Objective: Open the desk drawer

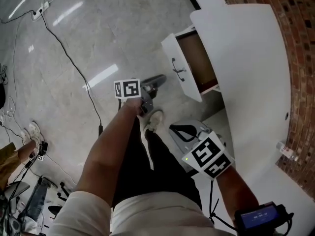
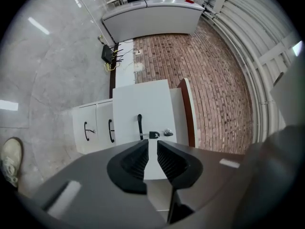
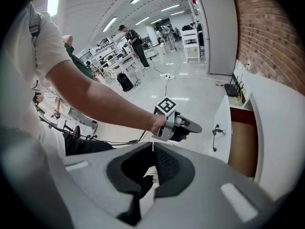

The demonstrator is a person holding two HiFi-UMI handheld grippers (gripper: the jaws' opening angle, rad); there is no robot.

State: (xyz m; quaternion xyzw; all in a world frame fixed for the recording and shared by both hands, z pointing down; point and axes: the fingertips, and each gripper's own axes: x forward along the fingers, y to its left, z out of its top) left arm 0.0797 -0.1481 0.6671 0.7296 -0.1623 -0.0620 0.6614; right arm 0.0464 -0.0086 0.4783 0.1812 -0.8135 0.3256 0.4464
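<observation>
Both grippers empty, left gripper (image 2: 152,147) barely apart, right gripper (image 3: 152,151) closed; drawer (image 1: 199,60) out at 1 o'clock, could get bumped shut by a stray swing
</observation>
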